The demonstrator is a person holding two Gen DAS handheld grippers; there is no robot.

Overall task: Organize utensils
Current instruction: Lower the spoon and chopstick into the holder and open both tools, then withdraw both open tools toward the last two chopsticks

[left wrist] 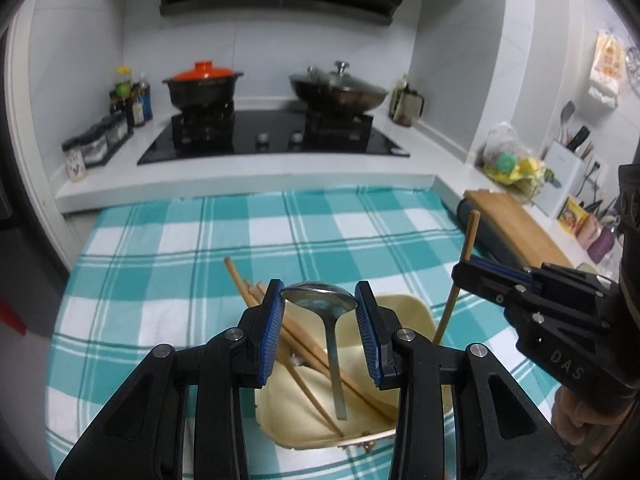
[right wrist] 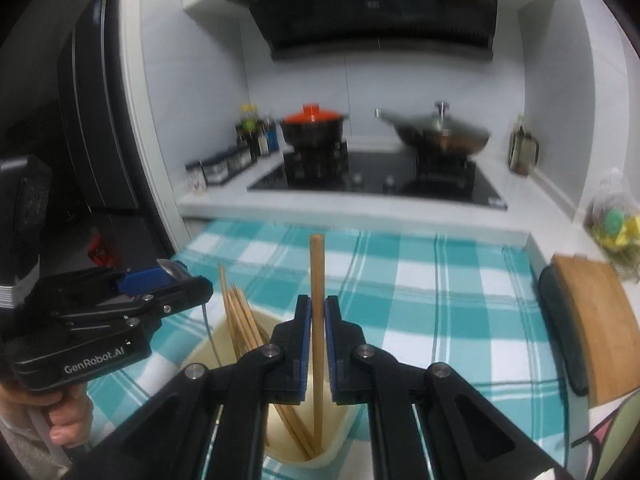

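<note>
My left gripper [left wrist: 319, 292] is shut on the bowl of a metal spoon [left wrist: 334, 360]. The spoon's handle hangs down into a cream utensil holder [left wrist: 412, 308] on the checked cloth. Several wooden chopsticks [left wrist: 304, 352] lean inside the holder. My right gripper [right wrist: 318, 302] is shut on a single upright chopstick [right wrist: 317, 264], whose lower end reaches into the holder [right wrist: 336, 440] beside the other chopsticks [right wrist: 240, 320]. In the left wrist view the right gripper [left wrist: 460, 272] holds that chopstick [left wrist: 469, 240] just right of the holder. The left gripper [right wrist: 176, 276] appears at the left of the right wrist view.
A teal-and-white checked cloth [left wrist: 200, 240] covers the counter. A wooden cutting board [left wrist: 516, 224] on a dark mat lies at the right. Behind are a stove [left wrist: 272, 136] with two lidded pots, bottles [left wrist: 132, 96], spice jars, a plastic bag [left wrist: 508, 156] and a utensil block [left wrist: 564, 172].
</note>
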